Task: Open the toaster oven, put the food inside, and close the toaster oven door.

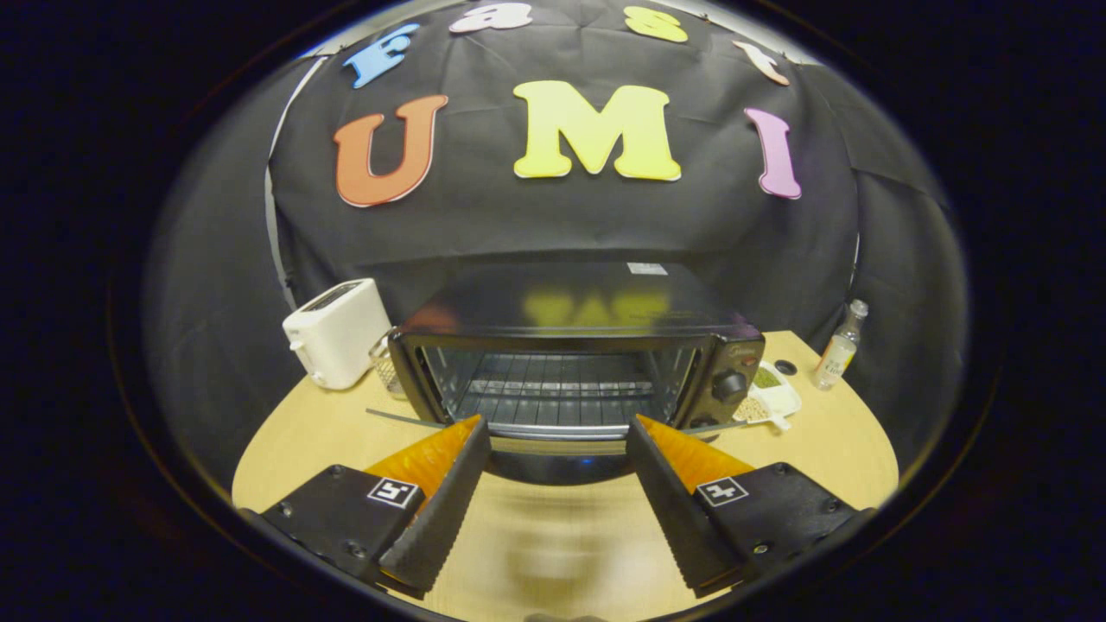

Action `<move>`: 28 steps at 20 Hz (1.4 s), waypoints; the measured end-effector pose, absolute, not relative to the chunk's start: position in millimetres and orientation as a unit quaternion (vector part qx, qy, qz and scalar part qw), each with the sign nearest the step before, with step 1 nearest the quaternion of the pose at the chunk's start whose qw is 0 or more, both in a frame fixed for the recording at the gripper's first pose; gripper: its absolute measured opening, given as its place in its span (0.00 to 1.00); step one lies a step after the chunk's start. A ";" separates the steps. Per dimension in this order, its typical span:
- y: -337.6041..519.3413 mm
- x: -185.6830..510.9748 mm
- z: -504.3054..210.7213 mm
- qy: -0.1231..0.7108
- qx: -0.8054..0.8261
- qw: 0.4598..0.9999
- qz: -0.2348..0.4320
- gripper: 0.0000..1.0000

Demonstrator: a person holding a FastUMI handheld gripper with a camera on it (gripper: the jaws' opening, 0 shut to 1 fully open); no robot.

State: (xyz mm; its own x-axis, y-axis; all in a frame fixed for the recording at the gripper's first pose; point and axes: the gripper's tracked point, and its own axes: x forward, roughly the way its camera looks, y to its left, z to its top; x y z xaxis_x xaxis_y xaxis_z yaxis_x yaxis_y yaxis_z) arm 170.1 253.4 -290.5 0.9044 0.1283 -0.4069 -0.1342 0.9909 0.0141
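At the far left of the wooden table (829, 441) stands a white pop-up toaster (337, 333), close to the booth's dark wall. Just beside it, between it and the oven, is a small clear glass container (384, 367), partly hidden by the oven's left corner.

The black toaster oven (575, 345) sits in the middle of the table, directly ahead of the gripper (557, 432). Its door (553, 449) is folded down and open toward the fingers, and its front edge lies between the two fingertips, or just beyond them; whether it touches either one cannot be told. Inside, the wire rack (553, 389) is bare. On the oven's right front panel are a round control knob (728, 384) and a second one lower down, partly hidden.

The gripper's fingers are spread wide apart and hold nothing; the left tip lies near the door's left end, the right tip near its right end, with the blurred table top showing between them lower down.

Right of the oven, just beside its control panel, lies a white tray (773, 399) holding food in green and tan portions; what kind cannot be told. It is beyond the right finger and well apart from it. Behind the tray is a small dark round thing (785, 366) on the table. Farthest right, near the table's edge, stands a small clear bottle (839, 347), upright.
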 end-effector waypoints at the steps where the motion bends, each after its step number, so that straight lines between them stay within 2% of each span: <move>1: 251.7 163.6 -295.8 0.212 -0.009 0.975 0.066 1.00; 12: 242.7 107.2 -369.2 0.290 -0.031 0.954 0.064 1.00; 22: 235.1 99.9 -429.4 0.360 -0.011 0.931 0.051 1.00; 28: 234.0 96.8 -429.6 0.348 -0.039 0.934 0.065 1.00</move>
State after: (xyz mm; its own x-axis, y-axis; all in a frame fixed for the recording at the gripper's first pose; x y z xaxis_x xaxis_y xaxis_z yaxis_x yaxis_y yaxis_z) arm 96.8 234.0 -429.6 0.7493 0.0936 -0.6556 -0.1484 0.9885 -0.0285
